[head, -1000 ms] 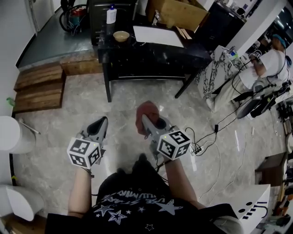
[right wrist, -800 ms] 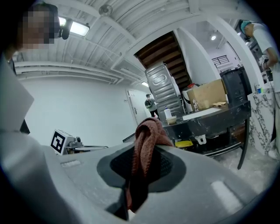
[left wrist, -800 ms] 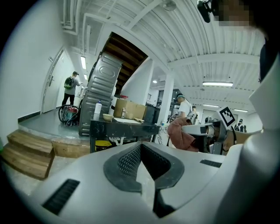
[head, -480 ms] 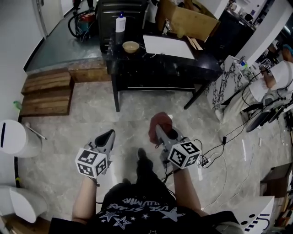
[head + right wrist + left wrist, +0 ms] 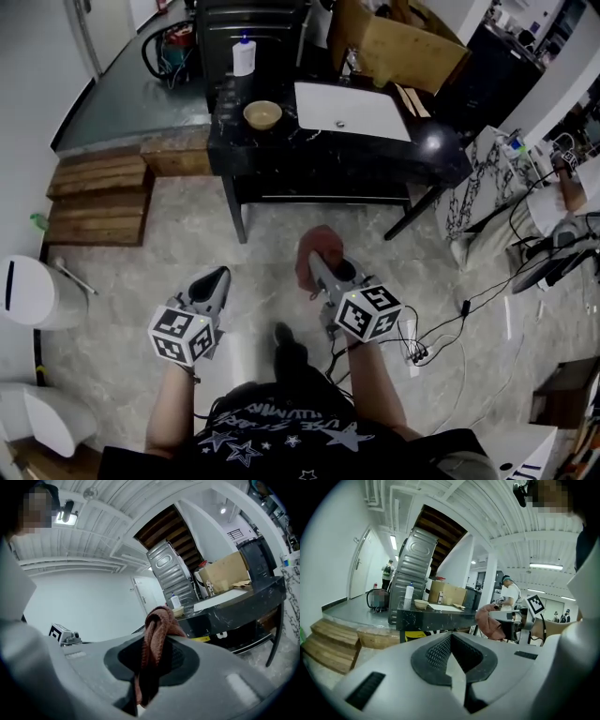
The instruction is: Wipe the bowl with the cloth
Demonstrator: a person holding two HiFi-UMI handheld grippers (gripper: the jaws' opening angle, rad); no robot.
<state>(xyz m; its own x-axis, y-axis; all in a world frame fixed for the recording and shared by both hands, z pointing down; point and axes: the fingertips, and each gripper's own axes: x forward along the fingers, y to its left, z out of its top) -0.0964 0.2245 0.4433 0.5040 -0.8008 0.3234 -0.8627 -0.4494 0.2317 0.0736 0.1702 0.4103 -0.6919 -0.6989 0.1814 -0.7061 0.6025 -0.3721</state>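
A small tan bowl [image 5: 262,114] sits on the black table [image 5: 309,150], at its left end; the left gripper view shows the bowl [image 5: 421,603] too, and it peeks out behind the cloth in the right gripper view. My right gripper [image 5: 319,265] is shut on a reddish-brown cloth [image 5: 316,251] bunched at its tip; the cloth [image 5: 157,634] hangs folded between the jaws. My left gripper [image 5: 212,281] is shut and holds nothing. Both grippers hang over the marble floor, short of the table.
A white sheet [image 5: 352,111] and a white bottle [image 5: 244,56] are on the table, with a cardboard box [image 5: 403,42] behind. Wooden steps [image 5: 98,197] lie to the left, a white bin [image 5: 33,292] nearer. Cables and a power strip [image 5: 417,342] trail on the floor at right.
The table and bowl have come closer in the head view as both grippers were carried forward toward them. The cloth stays clamped in the right gripper.
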